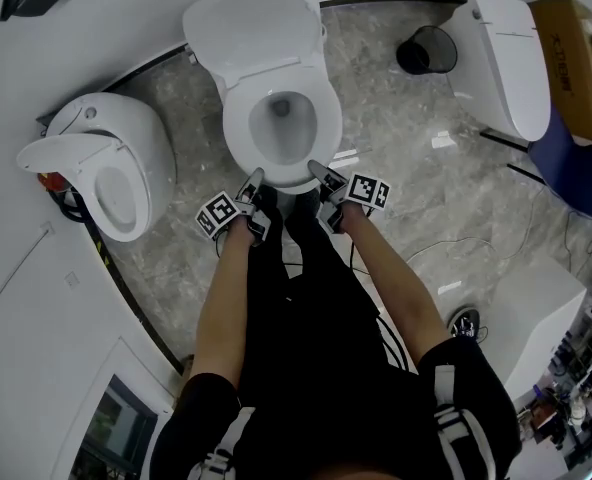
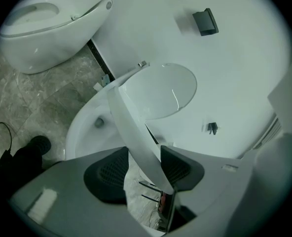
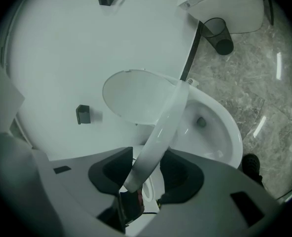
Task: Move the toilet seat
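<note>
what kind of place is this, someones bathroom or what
Probably a toilet showroom or test room, not a home bathroom. Three toilets stand on one marble-look floor: the middle toilet, the left toilet and the right toilet. A cardboard box sits beside the right toilet.

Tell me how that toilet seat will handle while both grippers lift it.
Probably stiff: the toilet seat holds an even curve though gripped only at the front by the left gripper and right gripper. Likely slippery: its surface looks glossy. It should swing up toward the lid on a rear hinge, not come free.
</note>
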